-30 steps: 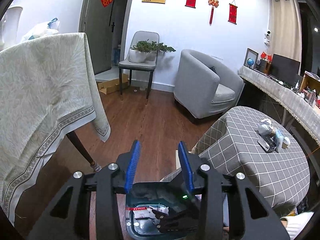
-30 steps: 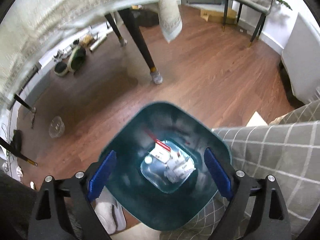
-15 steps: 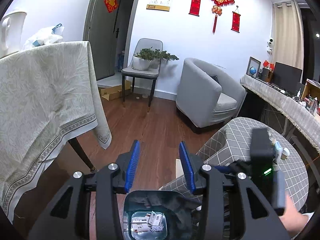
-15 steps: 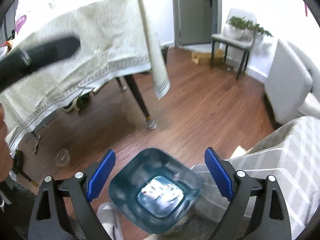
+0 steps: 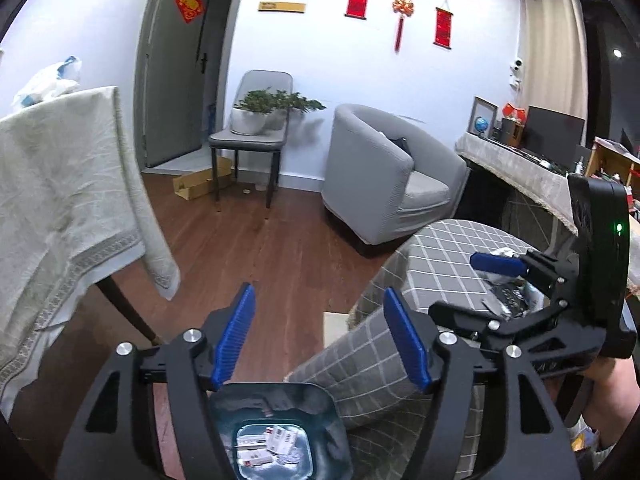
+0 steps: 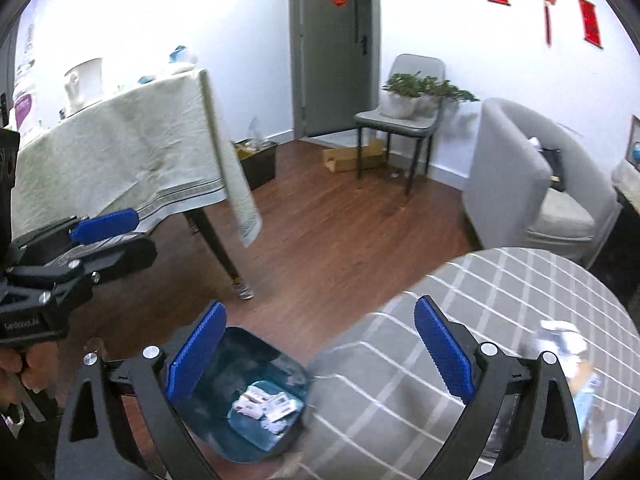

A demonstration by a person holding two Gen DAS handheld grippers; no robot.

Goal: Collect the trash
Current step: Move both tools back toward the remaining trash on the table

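A dark teal bin (image 5: 324,432) stands on the floor beside the checked round table (image 5: 444,256), with white paper scraps (image 5: 268,446) at its bottom; it also shows in the right wrist view (image 6: 288,364). My left gripper (image 5: 322,334) is open and empty above the bin. My right gripper (image 6: 320,354) is open and empty, held over the table's edge; in the left wrist view it (image 5: 520,276) hovers near a pile of trash (image 5: 504,300) on the table. That trash (image 6: 568,340) is blurred in the right wrist view.
A cloth-covered table (image 5: 60,184) stands at left, its leg (image 6: 224,256) near the bin. A grey armchair (image 5: 384,176), a chair with a plant (image 5: 256,136) and a cardboard box (image 5: 196,186) stand at the back. A long sideboard (image 5: 520,168) runs along the right.
My right gripper has lifted from over the bin and swung right to the checked table. My left gripper rose a little and stays open.
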